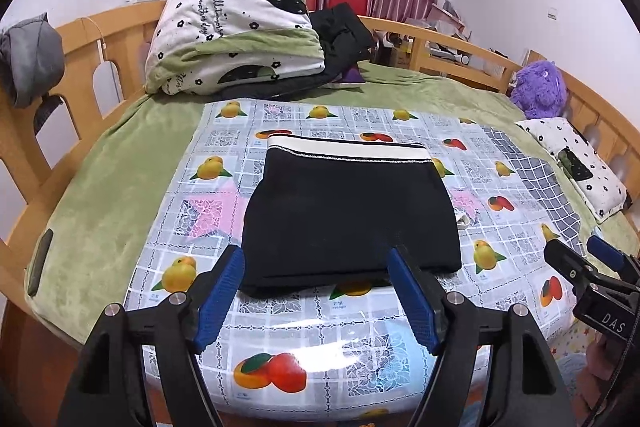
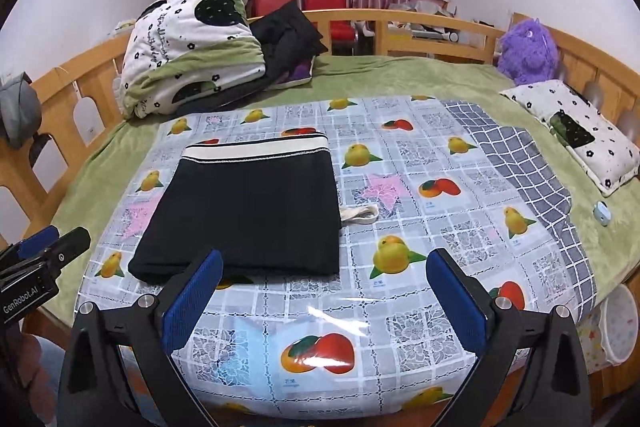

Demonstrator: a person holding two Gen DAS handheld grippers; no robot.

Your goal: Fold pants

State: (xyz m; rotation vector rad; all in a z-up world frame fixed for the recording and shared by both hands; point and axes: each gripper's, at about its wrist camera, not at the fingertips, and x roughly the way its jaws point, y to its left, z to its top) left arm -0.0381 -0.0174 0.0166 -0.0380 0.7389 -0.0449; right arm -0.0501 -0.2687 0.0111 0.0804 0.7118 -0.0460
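Black knit pants (image 1: pixel 348 215), already folded into a compact rectangle, lie flat on the fruit-print sheet (image 1: pixel 328 339), waistband far. Soft, light, limp handling is judged; layers may slip apart. Both near corners should be pinched together. Left gripper (image 1: pixel 316 263) and right gripper (image 2: pixel 324 267) stand spread, nothing held.

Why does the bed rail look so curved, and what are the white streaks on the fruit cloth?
Both views: fisheye lenses bend the bed rail and darken the corners. The streaks are glare on the glossy fruit cloth, nearest the camera in each wrist view.
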